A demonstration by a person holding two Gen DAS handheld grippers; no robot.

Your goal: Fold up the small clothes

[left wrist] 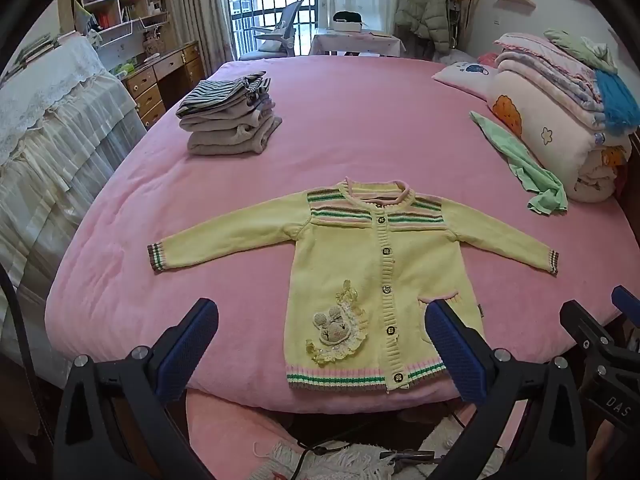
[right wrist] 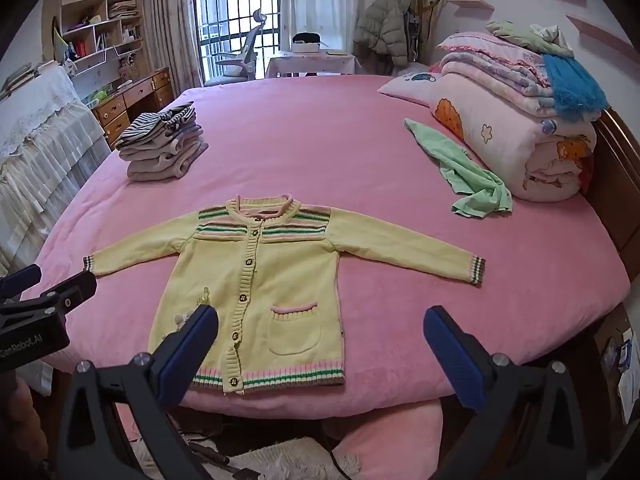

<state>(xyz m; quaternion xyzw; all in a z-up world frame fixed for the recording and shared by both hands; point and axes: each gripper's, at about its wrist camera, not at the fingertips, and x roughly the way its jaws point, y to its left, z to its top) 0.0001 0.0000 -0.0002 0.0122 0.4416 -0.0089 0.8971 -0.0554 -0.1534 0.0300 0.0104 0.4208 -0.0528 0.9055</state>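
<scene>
A small yellow knit cardigan (left wrist: 360, 264) lies flat and face up on the pink bed (left wrist: 340, 120), sleeves spread to both sides, hem toward me. It also shows in the right wrist view (right wrist: 272, 280). My left gripper (left wrist: 322, 320) is open and empty, held above the bed's near edge in front of the cardigan's hem. My right gripper (right wrist: 320, 320) is open and empty too, just to the right of the left one, in front of the pocket side. The right gripper shows at the right edge of the left wrist view (left wrist: 600, 320).
A stack of folded grey and striped clothes (left wrist: 228, 120) sits at the back left of the bed. A loose green garment (left wrist: 524, 164) lies at the right beside a pile of folded quilts and pillows (left wrist: 560, 112). A desk and shelves stand left of the bed.
</scene>
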